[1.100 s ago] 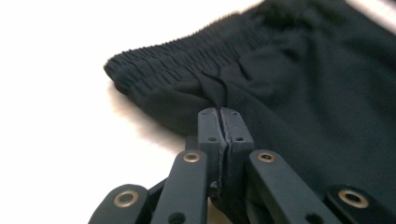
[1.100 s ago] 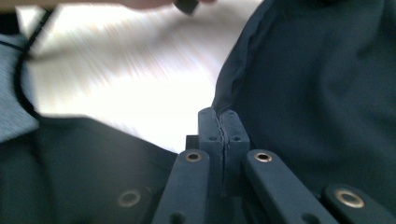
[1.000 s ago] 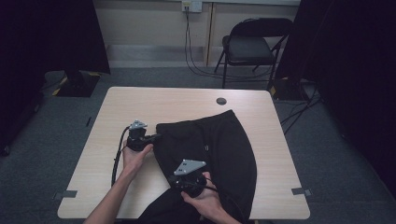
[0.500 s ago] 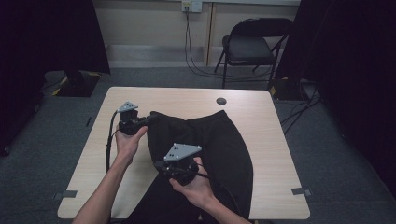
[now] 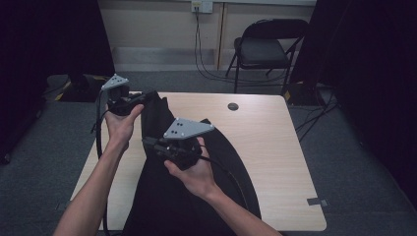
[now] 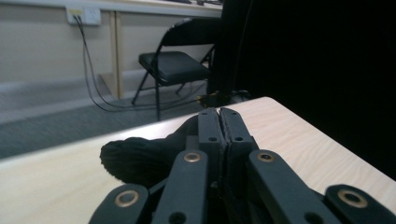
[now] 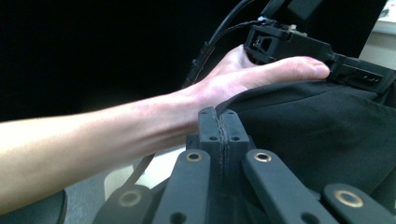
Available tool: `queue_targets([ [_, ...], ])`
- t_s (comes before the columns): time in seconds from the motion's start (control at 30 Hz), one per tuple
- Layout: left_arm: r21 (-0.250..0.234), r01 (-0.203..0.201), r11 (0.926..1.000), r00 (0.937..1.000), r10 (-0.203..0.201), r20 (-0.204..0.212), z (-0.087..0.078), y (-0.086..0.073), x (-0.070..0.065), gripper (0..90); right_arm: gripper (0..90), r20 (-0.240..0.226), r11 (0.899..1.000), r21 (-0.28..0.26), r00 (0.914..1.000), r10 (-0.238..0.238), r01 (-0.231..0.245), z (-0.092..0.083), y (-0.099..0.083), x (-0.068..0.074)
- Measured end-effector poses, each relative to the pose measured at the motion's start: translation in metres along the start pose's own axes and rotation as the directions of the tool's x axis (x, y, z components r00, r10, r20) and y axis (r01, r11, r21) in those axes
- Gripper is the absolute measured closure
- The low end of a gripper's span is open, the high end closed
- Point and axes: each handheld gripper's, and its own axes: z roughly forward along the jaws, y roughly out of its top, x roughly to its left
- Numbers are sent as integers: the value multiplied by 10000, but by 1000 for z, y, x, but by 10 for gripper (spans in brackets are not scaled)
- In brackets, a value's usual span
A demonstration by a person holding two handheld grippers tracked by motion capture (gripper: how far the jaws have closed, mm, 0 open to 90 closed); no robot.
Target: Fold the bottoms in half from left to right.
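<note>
A black garment [image 5: 196, 196] lies down the middle of the wooden table [image 5: 280, 152], its upper edge lifted into the air. My left gripper [image 5: 147, 94] is held up at the left, shut on a corner of that edge; in the left gripper view the jaws [image 6: 219, 114] meet with bunched black cloth [image 6: 135, 158] beside them. My right gripper [image 5: 147, 142] is lower and nearer to me, also shut on the edge. In the right gripper view a thin fold of the garment [image 7: 317, 121] runs into the closed jaws [image 7: 219, 116], with the other hand [image 7: 243, 74] beyond.
A small black round disc [image 5: 233, 106] sits near the table's far edge. A black folding chair [image 5: 268, 49] stands behind the table, with cables [image 5: 201, 54] hanging from a wall socket. Dark curtains flank both sides. Bare tabletop lies to the right of the garment.
Both hands have risen from the table and carried the garment's edge up with them. The left gripper has also moved toward the far left, so the cloth now hangs stretched between the two.
</note>
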Motion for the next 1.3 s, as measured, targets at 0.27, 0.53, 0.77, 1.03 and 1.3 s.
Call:
queue_targets([
  [0.27,1238,32,9923,9993,-78,368,42,-52,-13,884,898,709,9965,258,9945,772,-792,-30,-42,-22],
  [0.53,2122,-119,9771,9958,-76,908,87,-81,-41,880,898,1915,9790,994,9689,1569,-1782,-77,-111,-48],
  [0.77,2706,-777,9595,9831,286,1810,126,-92,-76,873,897,2694,9680,1368,9483,1679,-2102,-112,-134,-57],
  [1.03,2398,-565,9692,9836,128,1798,128,-105,-83,562,897,3973,9152,2967,9067,1414,-2727,-125,-189,-71],
  [1.3,2974,-593,9529,9899,177,1407,75,-125,-59,530,892,4604,8890,3243,8749,1504,-3234,-136,-203,-97],
])
